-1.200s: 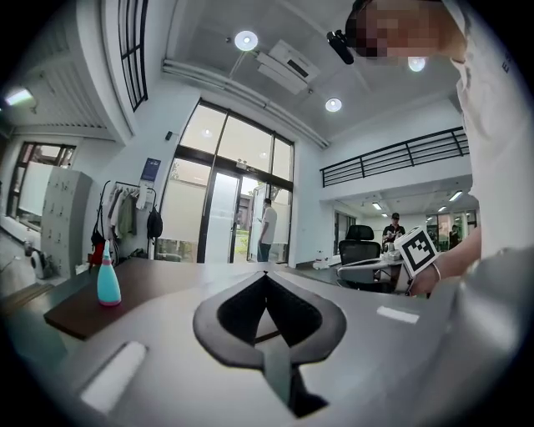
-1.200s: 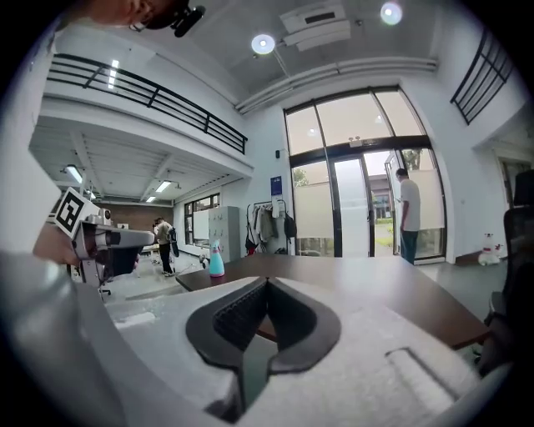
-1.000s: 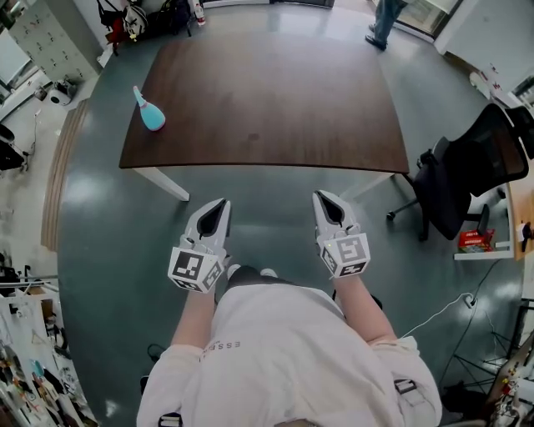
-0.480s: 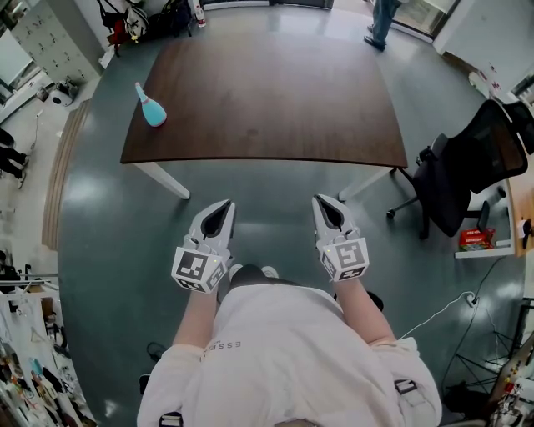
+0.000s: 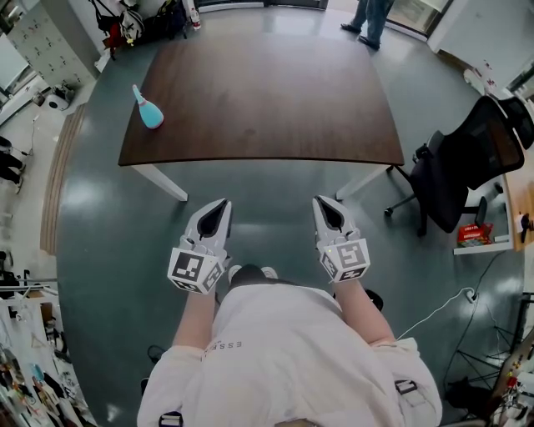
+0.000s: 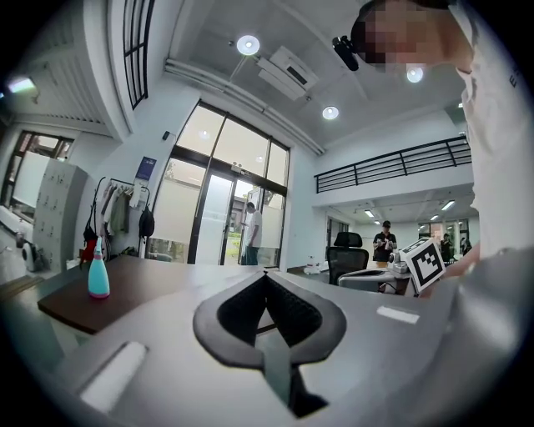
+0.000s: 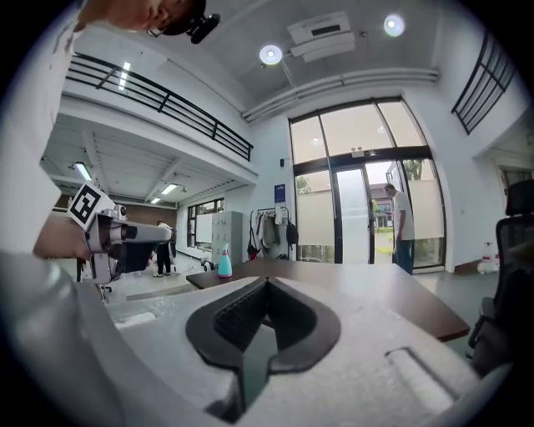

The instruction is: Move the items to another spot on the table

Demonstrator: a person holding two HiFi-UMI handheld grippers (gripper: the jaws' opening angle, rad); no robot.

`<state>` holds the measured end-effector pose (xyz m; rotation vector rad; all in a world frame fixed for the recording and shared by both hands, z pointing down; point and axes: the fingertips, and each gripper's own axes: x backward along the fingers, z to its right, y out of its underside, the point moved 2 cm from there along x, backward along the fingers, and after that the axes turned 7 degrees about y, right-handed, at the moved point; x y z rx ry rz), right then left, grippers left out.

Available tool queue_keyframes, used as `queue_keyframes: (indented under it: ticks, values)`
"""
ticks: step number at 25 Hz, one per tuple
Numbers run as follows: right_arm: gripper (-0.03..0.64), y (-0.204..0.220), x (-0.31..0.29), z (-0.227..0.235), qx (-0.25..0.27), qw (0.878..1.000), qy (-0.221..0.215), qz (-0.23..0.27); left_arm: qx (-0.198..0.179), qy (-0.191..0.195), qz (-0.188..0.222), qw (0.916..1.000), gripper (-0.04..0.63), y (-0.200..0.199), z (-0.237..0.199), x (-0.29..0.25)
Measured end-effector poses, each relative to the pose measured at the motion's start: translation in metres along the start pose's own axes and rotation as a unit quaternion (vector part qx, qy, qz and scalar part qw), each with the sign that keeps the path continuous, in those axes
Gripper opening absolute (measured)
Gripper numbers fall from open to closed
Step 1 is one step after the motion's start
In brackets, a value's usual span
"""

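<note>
Dark table [image 5: 267, 108], teal bottle [image 5: 148, 113] small, bystander [image 5: 367, 17] cropped

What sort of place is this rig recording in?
Probably an office or lab hall: a dark wooden table stands in open floor space with a black office chair beside it, and the right gripper view shows tall glass entrance doors and a railed upper gallery.
</note>
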<state>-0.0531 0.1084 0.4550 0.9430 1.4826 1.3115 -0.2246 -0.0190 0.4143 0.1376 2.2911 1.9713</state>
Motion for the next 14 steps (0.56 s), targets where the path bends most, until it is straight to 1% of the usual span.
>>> queue_keyframes:
  ticks: [3,14]
  values:
    - [-0.009,0.0015,-0.0006,-0.0045,0.002,1.000,-0.001,-0.001,-0.005,0.009,-0.004,0.9999,0.008,0.0006,0.0007,0.0002]
    - [-0.009,0.0042,-0.0002,-0.0027,0.008,1.000,-0.003,-0.009,-0.004,0.008,-0.015,0.9999,0.008,0.0036,-0.0021,-0.0024]
